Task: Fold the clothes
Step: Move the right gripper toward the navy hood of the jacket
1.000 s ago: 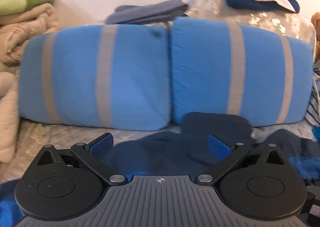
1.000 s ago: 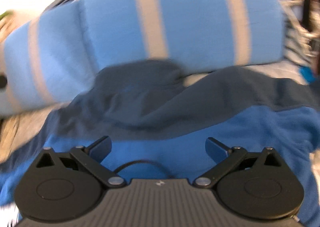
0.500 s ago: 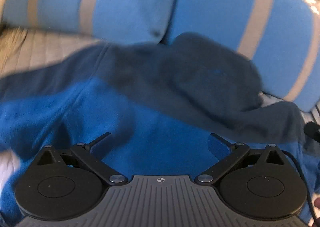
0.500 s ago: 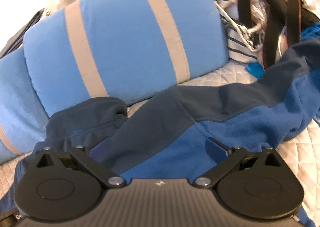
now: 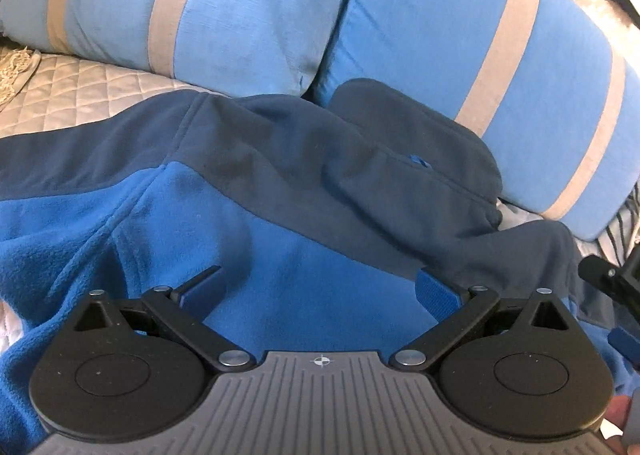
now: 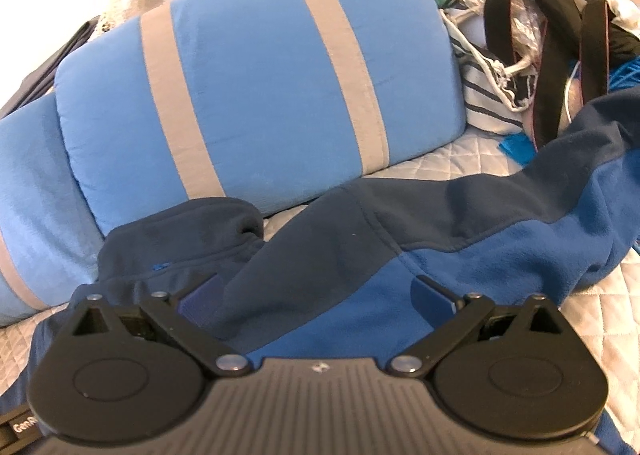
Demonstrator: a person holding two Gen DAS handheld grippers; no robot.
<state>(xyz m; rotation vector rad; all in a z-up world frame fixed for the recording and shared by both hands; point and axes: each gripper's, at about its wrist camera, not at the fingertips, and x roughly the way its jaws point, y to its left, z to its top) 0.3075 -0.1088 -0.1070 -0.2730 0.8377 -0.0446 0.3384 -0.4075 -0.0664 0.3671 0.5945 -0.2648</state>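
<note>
The left gripper (image 5: 318, 289) is hovering with its jaws spread wide over the blue fleece jacket (image 5: 280, 223) — which is lying on the quilted bedspread (image 5: 80, 95) against two striped pillows (image 5: 460, 35) — and the right gripper (image 6: 316, 293) is likewise gaping, holding nothing, above the jacket's shoulder.

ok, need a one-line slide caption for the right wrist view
Open right gripper poised over a two-tone blue fleece spread on a quilted bed beside striped pillows.
</note>
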